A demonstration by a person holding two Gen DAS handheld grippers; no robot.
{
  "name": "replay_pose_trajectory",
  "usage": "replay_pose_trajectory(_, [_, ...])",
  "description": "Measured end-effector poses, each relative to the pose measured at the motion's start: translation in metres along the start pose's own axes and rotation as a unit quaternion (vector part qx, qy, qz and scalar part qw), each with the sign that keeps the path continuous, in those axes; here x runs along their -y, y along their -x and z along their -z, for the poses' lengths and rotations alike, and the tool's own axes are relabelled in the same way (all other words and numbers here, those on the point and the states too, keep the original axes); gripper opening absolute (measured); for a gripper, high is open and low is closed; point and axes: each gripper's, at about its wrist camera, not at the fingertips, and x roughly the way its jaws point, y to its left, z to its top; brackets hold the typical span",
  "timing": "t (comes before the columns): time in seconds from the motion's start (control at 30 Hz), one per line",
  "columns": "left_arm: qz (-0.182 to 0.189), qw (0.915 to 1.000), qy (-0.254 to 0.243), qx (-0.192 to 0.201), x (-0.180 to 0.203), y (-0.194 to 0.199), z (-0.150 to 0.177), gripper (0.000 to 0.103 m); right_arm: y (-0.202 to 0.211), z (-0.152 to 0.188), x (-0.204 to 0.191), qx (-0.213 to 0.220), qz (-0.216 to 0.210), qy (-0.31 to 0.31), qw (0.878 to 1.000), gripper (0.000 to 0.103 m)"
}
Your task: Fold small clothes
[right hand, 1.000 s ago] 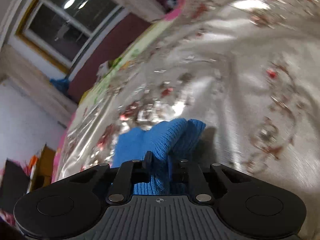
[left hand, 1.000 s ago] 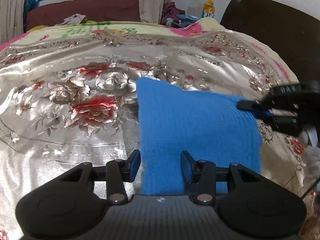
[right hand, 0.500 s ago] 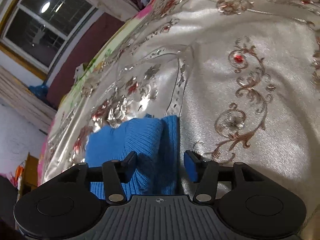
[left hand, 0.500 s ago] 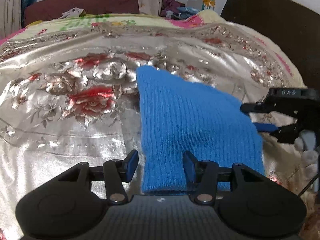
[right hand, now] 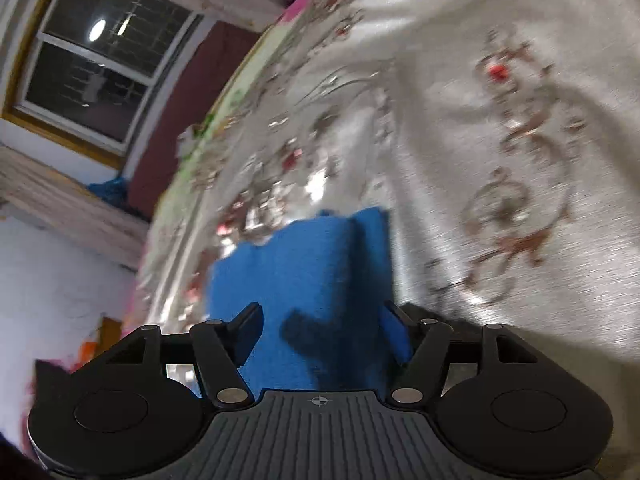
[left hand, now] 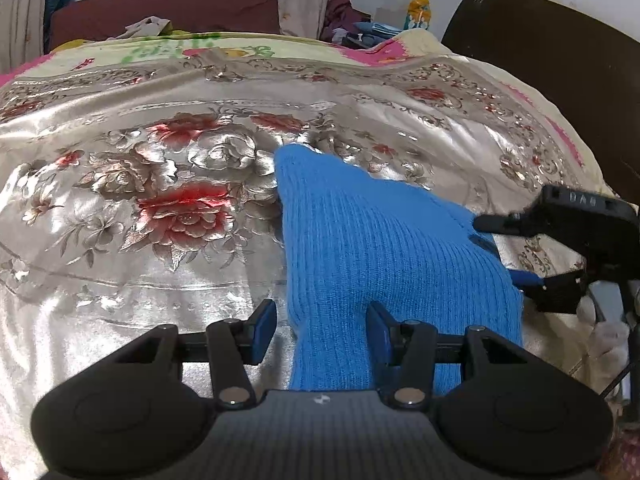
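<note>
A blue knitted garment point(left hand: 384, 248) lies folded on the shiny floral bedspread point(left hand: 160, 208). My left gripper point(left hand: 322, 330) is open, its fingers either side of the garment's near left edge, just above it. My right gripper point(left hand: 508, 252) shows at the right in the left wrist view, open, jaws around the garment's right edge. In the right wrist view the right gripper point(right hand: 324, 328) is open wide over the blue garment point(right hand: 312, 272), which lies between the fingers. That view is motion-blurred.
A dark headboard point(left hand: 552, 64) stands at the right of the bed. Loose clothes point(left hand: 344, 16) and a small bottle point(left hand: 418, 12) sit beyond the bed's far edge. A window point(right hand: 100, 64) and curtain are on the far wall.
My right gripper let go of the garment's edge and opened wide, and its camera swung. The garment settled flat. My left gripper stayed open and shifted slightly.
</note>
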Motion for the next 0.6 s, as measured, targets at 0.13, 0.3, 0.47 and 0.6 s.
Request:
replay_pose_trajectory(0.13, [0.0, 1.0, 0.001, 0.003, 0.0, 0.0, -0.002, 0.053, -0.006, 0.001, -0.003, 0.008, 0.03, 0.007, 0.999, 0.056])
replay_pose_trajectory(0.3, [0.001, 1.0, 0.002, 0.008, -0.003, 0.001, -0.004, 0.053, 0.007, 0.005, 0.0, 0.027, 0.041, 0.012, 0.999, 0.055])
replay_pose_trajectory(0.47, [0.001, 1.0, 0.005, 0.007, -0.003, -0.001, -0.003, 0.053, 0.012, -0.001, 0.005, 0.031, 0.062, 0.01, 0.998, 0.055])
replay_pose_trajectory(0.6, [0.001, 1.0, 0.005, 0.005, -0.003, -0.004, -0.002, 0.053, -0.001, -0.005, 0.012, 0.009, 0.035, -0.011, 0.999, 0.055])
